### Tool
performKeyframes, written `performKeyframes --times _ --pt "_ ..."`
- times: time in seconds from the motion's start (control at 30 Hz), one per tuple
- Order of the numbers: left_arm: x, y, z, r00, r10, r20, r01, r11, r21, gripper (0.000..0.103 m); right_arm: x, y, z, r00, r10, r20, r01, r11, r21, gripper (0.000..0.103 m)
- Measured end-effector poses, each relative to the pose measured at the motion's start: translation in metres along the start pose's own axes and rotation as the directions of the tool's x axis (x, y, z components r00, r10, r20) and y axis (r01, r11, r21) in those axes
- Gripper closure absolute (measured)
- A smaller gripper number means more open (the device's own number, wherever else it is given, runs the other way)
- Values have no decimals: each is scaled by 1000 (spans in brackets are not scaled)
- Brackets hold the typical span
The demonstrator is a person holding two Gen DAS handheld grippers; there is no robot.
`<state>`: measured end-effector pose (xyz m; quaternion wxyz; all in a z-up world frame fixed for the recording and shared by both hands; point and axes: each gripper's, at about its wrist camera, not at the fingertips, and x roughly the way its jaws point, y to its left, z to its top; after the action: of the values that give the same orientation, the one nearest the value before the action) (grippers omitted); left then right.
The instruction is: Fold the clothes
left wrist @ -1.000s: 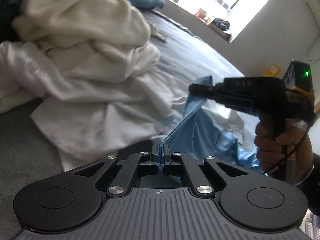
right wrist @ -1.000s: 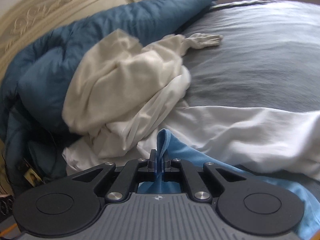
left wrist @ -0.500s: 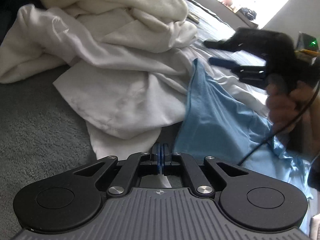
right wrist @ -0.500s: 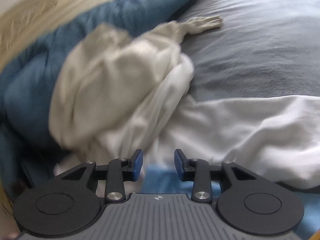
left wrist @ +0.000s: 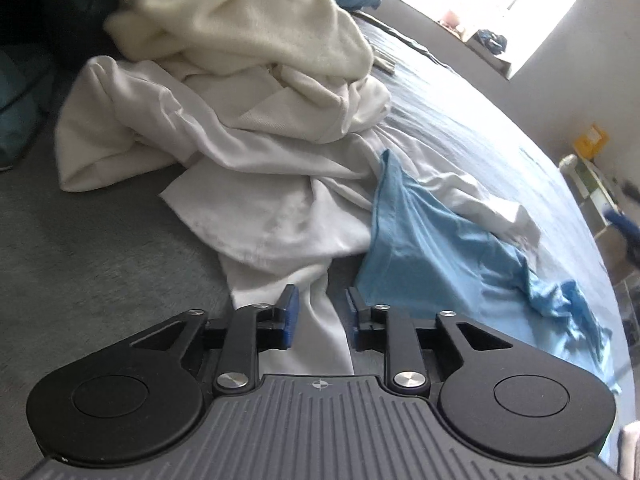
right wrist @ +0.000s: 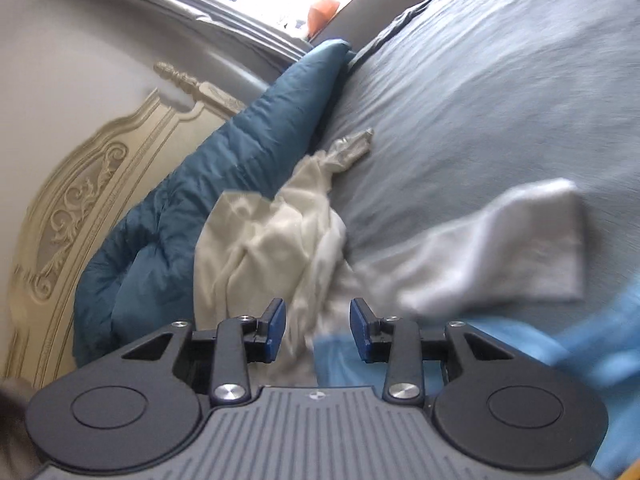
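Left gripper [left wrist: 319,310], jaws opening, gripped nothing; a white garment [left wrist: 280,216] lay under and ahead of its gap, and the blue shirt [left wrist: 432,248] lay crumpled just ahead to its right on the bed [left wrist: 500,148]. Right gripper [right wrist: 318,326] stood parted and empty above blue cloth [right wrist: 344,360], cream clothes [right wrist: 264,248] ahead

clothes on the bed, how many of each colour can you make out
light blue: 1, the light blue garment lying crumpled
white: 1, the white garment spread beside it
cream: 1, the cream garment heaped on top of the white one
total: 3, as far as the heap lets me tell; more could be hidden under it
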<state>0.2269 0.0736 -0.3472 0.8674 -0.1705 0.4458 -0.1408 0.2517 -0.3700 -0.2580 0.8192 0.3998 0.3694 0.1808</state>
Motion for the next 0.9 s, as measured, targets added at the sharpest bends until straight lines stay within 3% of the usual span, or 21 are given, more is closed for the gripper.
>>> performKeyframes --times 0.2,0.4,0.47,0.57,0.67,0.77,0.9 --pt "-59 -5 -20 999 -1 -43 0 1000 -11 71 -56 4 -55 981 -78 -179 66 995 -72 64" --pt "-120 -17 -52 993 -39 -107 34 998 -49 69 -67 12 -128 923 -113 -367 72 990 -124 64" --pt "-128 -27 -75 979 -89 -183 82 996 -46 68 -58 15 -156 897 -119 -425 66 988 -136 64" --pt "-122 -42 -119 943 -127 -307 120 992 -41 67 -37 21 -198 856 -161 -492 75 979 -190 68" --pt "-108 -51 -165 921 -83 -381 85 996 -11 67 -15 31 -233 831 -232 -505 94 954 -283 75" --pt "-97 -57 -197 917 15 -399 10 998 59 68 4 47 -260 822 -332 -463 112 891 -440 82" --pt "-96 -53 -216 919 72 -388 -45 996 79 86 27 65 -280 826 -411 -385 117 795 -596 89"
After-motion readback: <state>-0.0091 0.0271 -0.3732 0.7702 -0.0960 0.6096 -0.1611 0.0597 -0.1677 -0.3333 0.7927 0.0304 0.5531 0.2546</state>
